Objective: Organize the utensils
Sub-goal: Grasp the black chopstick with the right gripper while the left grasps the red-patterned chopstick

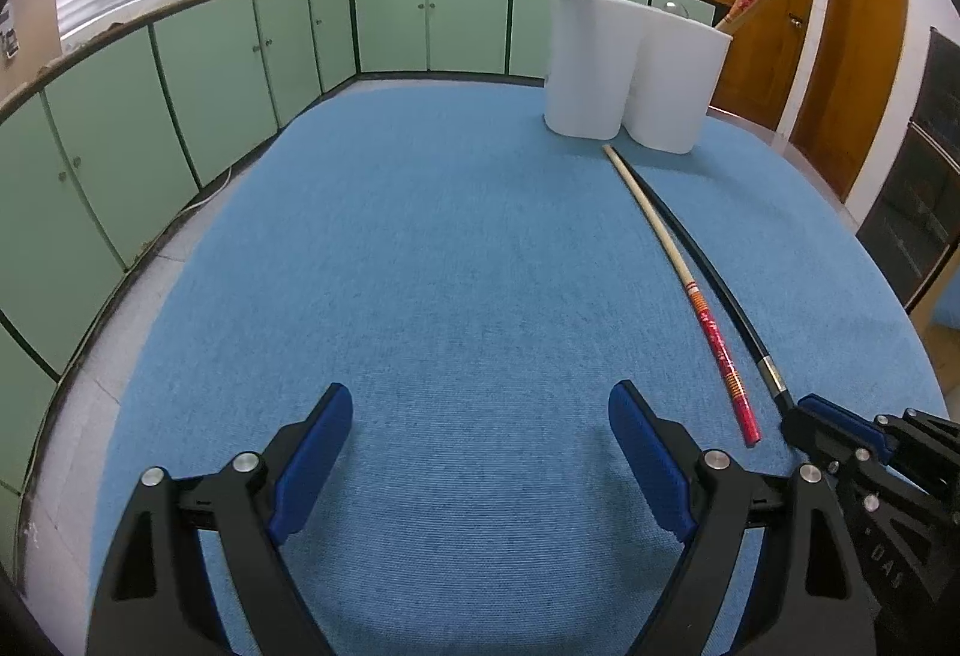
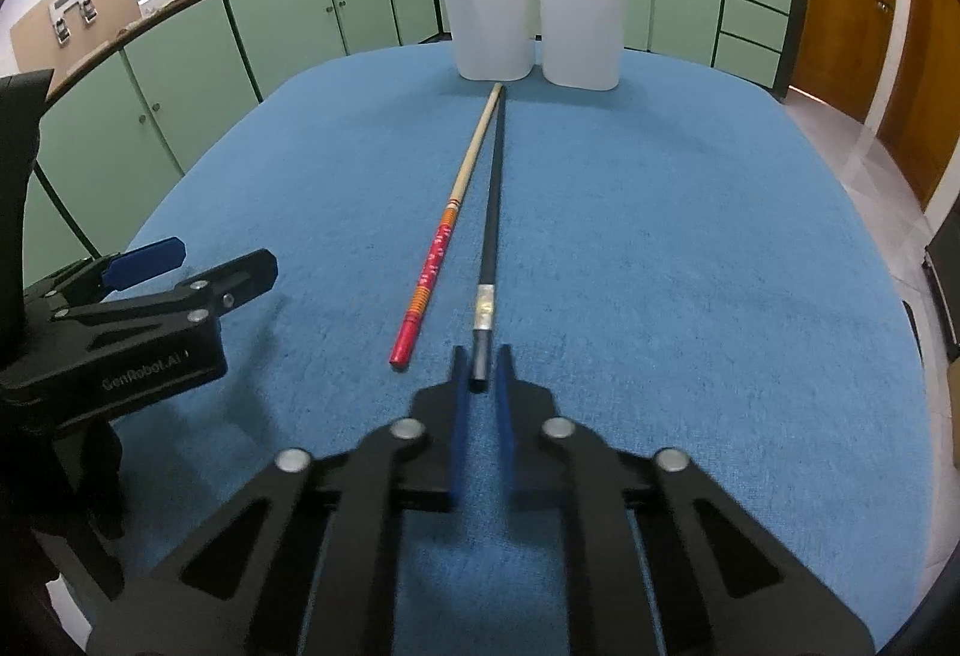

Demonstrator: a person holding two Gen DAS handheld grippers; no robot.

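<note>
Left gripper [image 1: 480, 452] sits near-left over the blue mat [image 1: 420, 266], jaws spread wide with nothing between them; looks parked to leave the chopsticks clear for the other hand. Right of it, the red-and-bamboo chopstick [image 2: 447, 224] lies loose on the mat, tip toward the far white holder [image 2: 534, 14]. Beside it and touching near the tips runs the black chopstick [image 2: 493, 200]. Right gripper [image 2: 478, 374] is pinching its near end, probably so the free length can tip upright over the holder. The right wrist view is motion-blurred, so how deep the pinch sits is unclear. Holder compartments already hold chopsticks.
</note>
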